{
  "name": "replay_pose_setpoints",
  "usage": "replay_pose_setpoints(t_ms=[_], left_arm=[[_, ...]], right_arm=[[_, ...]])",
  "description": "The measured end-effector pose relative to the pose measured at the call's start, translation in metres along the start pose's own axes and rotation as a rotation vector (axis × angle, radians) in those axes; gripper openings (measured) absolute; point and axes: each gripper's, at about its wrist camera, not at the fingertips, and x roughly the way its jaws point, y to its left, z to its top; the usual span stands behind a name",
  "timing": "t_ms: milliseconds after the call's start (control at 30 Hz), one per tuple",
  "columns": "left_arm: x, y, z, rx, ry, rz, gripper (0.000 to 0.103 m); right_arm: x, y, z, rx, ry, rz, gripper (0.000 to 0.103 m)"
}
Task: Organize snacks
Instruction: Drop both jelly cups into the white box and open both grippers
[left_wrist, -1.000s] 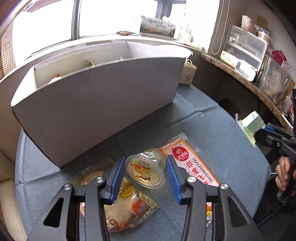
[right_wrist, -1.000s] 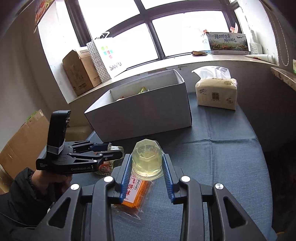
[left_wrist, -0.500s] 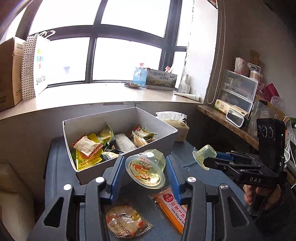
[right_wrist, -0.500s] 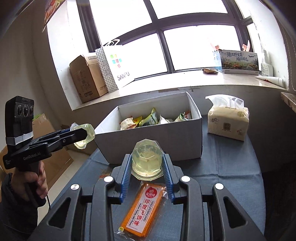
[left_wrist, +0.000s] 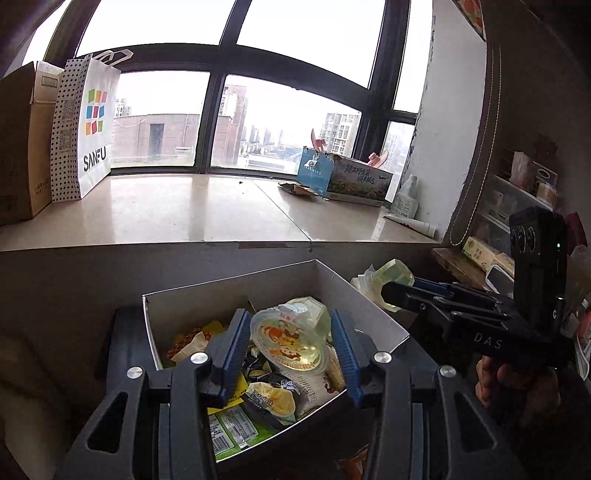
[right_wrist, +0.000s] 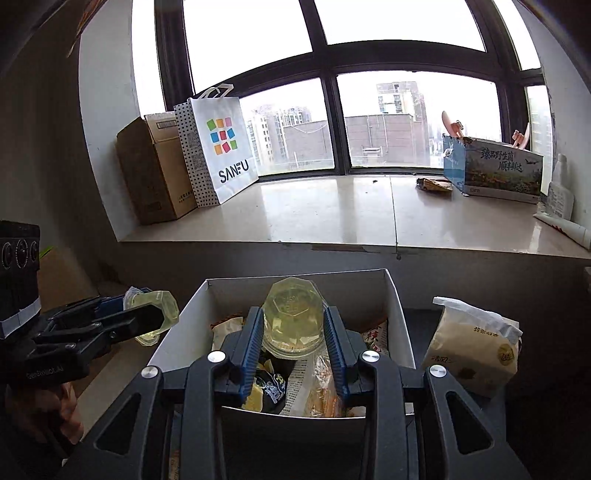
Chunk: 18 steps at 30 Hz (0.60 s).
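Note:
My left gripper (left_wrist: 290, 341) is shut on a clear jelly cup (left_wrist: 291, 339) with a printed foil lid, held over the white snack box (left_wrist: 369, 314), which holds several snack packets. My right gripper (right_wrist: 293, 334) is shut on a second jelly cup (right_wrist: 293, 319), bottom up, also over the white box (right_wrist: 397, 317). In the left wrist view the right gripper (left_wrist: 391, 291) and its cup (left_wrist: 395, 273) hang by the box's right wall. In the right wrist view the left gripper (right_wrist: 147, 317) and its cup (right_wrist: 162, 306) sit left of the box.
A tissue pack (right_wrist: 476, 350) stands right of the box. On the window sill are a SANFU paper bag (right_wrist: 218, 151), a cardboard carton (right_wrist: 155, 173) and a printed box (right_wrist: 495, 170). Shelves with clutter (left_wrist: 517, 199) are on the right.
Both grippers have lifted their jelly cups up from the table and carried them forward to the open box. The loose packets on the table have dropped out of sight.

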Motion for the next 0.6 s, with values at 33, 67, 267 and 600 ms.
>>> replay_pose_setpoints(t_ms=[33,67,267,600], left_arm=[[0.005,0.003,0.002,-0.005,0.009,0.008,0.050],[0.009,0.005,0.003,-0.011,0.017,0.019,0.050],[0.025,0.010,0.000,-0.039,0.072,0.068,0.091],[-0.002,0.005,-0.009,-0.046,0.044,0.069,0.103]], right_arm=[[0.008,-0.003,0.001,0.013,0.016,-0.011,0.036],[0.014,-0.008,0.002,0.030,0.030,-0.020,0.036],[0.035,-0.018,-0.002,0.073,0.084,-0.023,0.095],[0.010,-0.026,-0.002,0.130,-0.003,-0.065,0.103]])
